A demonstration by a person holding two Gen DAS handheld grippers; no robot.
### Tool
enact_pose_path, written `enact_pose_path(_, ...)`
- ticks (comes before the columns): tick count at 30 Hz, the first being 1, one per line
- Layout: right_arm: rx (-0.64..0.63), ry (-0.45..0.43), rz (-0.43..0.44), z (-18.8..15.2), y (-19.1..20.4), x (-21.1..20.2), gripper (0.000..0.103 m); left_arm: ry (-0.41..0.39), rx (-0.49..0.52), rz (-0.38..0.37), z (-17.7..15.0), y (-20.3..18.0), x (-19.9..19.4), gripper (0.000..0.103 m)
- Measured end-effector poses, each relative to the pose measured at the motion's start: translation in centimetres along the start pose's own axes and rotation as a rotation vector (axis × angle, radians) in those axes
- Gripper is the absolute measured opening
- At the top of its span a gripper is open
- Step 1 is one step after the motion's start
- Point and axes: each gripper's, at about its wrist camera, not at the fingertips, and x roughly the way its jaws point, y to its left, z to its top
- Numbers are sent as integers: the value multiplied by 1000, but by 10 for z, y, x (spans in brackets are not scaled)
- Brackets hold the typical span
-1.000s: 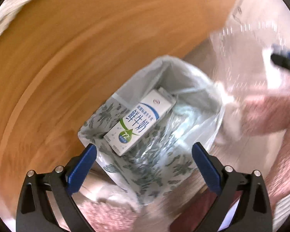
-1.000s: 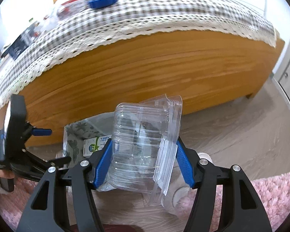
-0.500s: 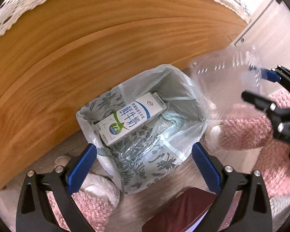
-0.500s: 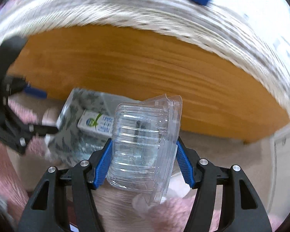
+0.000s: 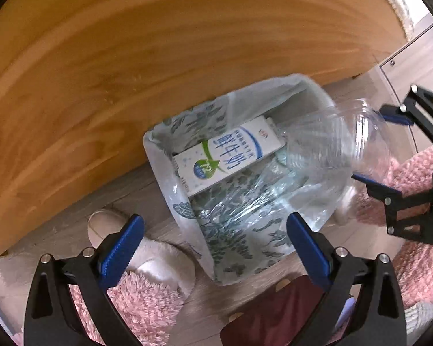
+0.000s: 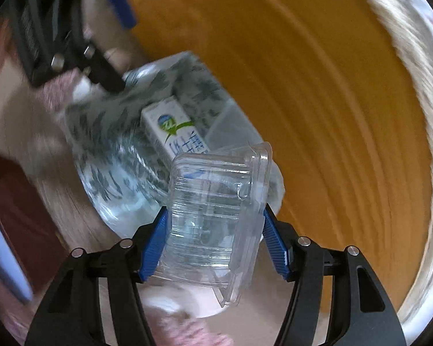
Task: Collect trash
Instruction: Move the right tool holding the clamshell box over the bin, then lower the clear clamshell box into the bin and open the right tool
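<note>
Right tongs (image 6: pixel 215 245) pinching clear clamshell (image 6: pixel 216 213); left tongs (image 5: pixel 215 245) spread, empty; carton (image 5: pixel 228 155) reads 鲜牛奶, "72".

My right gripper (image 6: pixel 216 239) clamps a clear, glossy, ribbed plastic clamshell (image 6: pixel 216 207). Bin liner (image 5: pixel 245 242): thin printed plastic film. Milk carton (image 5: pixel 225 155): smooth coated paperboard. Panel (image 5: pixel 130 72): varnished wood. Rug (image 5: pixel 135 302): fluffy pink pile.

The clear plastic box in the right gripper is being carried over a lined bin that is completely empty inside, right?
Not quite: the bin is not empty. The left wrist view shows a milk carton already lying inside its leaf-patterned liner. The rest holds: the right gripper is shut on the clear plastic clamshell box, which hangs over the bin's mouth.
</note>
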Motion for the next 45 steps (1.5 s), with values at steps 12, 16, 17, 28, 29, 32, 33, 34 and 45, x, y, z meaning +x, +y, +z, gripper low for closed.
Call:
enact_pose_path(12,-343,64,102,-11,19,58,61,130,76,81,12,-11,50,96)
enact_pose_path(16,-412,66,133,-10,26,71,61,152,35,63,14,-2,59,96)
enact_pose_path(17,-425,67,137,-10,28,75,61,153,30,59,14,-1,59,96)
enact_pose_path(28,-517,57,217,-2,34,93,61,162,41,71,15,-1,64,95)
enact_pose_path(29,-529,58,221,-2,36,93,61,163,42,74,15,-1,64,95)
enact_pose_path(32,-567,49,224,0,40,85,61,166,37,70,15,0,65,95)
enact_pose_path(33,-581,38,227,0,42,82,61,166,35,71,16,1,64,95)
enact_pose_path(34,-592,35,228,0,42,82,61,166,32,72,16,2,65,95)
enact_pose_path(45,-634,24,214,-10,46,105,61,160,23,67,18,4,63,95)
